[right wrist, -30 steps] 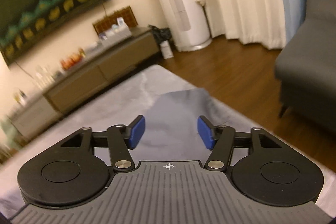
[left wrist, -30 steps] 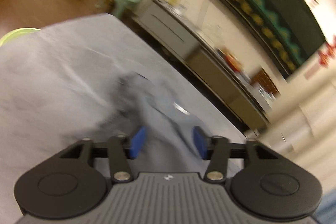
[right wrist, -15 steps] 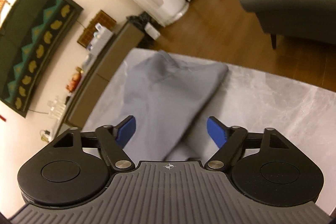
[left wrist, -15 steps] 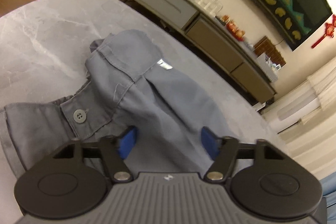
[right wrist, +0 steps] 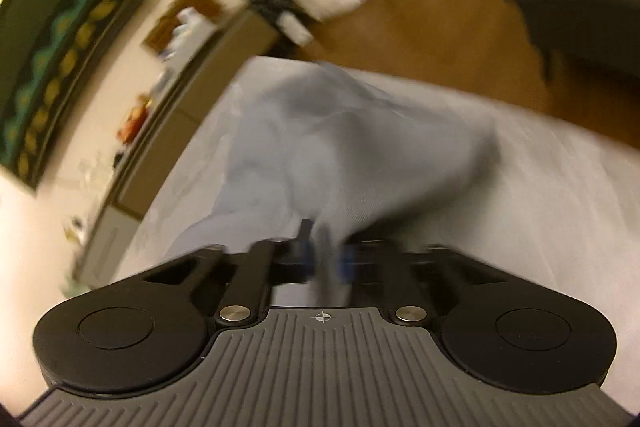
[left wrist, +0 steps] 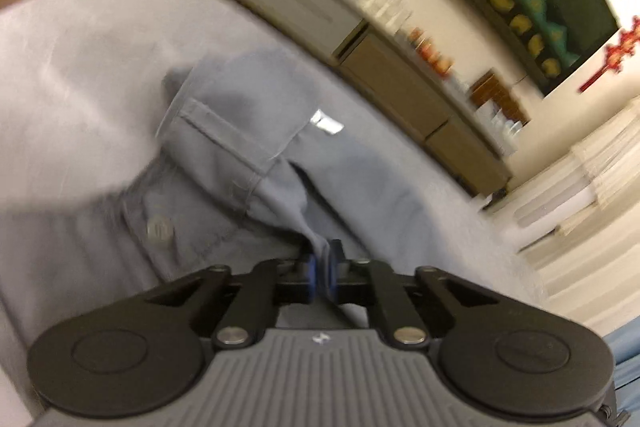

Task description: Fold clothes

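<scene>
Your left gripper has its blue fingers pinched tight on a ridge of the grey trousers, which lie crumpled on the grey table. A button and the waistband sit just left of that grip. Your right gripper is closed on another fold of the trousers, with cloth bunched between its fingers; the view is blurred. The far end of the cloth lies near the table's back edge.
</scene>
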A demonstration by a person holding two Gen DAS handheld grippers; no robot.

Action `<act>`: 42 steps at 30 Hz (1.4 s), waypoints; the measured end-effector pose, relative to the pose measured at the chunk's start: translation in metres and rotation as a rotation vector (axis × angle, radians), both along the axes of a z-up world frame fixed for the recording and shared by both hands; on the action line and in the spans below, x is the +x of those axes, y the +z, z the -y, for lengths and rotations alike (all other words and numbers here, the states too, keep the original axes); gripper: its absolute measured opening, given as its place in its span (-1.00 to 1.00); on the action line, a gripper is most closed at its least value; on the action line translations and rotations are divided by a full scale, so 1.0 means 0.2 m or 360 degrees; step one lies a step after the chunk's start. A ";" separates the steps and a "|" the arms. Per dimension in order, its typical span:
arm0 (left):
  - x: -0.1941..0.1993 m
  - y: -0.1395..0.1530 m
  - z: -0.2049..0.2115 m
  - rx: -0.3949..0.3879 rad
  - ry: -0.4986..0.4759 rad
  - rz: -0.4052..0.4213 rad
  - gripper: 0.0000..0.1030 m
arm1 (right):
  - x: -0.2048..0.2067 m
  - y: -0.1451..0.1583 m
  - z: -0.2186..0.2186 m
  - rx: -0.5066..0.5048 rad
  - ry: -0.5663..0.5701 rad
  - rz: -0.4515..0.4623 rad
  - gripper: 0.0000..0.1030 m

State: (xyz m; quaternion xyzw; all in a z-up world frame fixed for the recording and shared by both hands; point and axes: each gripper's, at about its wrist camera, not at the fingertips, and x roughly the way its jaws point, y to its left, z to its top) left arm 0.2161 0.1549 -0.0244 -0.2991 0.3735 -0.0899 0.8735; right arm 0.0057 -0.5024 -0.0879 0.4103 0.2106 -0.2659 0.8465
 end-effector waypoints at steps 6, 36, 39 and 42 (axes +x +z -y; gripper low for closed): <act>0.15 0.30 -0.14 -0.0265 0.0268 0.0158 -0.93 | 0.15 0.30 -0.11 -0.0308 0.0049 0.0424 -0.95; -0.25 -0.15 -0.37 0.0042 0.0306 -0.0081 0.35 | -0.27 -0.08 -0.39 0.0425 0.0162 0.0104 0.58; -0.22 -0.16 -0.32 0.0078 0.0249 -0.0080 -0.32 | -0.18 -0.09 -0.39 0.0393 0.0171 0.0113 0.49; -0.19 -0.15 -0.29 0.0072 0.0189 -0.0049 -0.79 | -0.09 -0.10 -0.39 0.0360 0.0179 0.0121 -0.06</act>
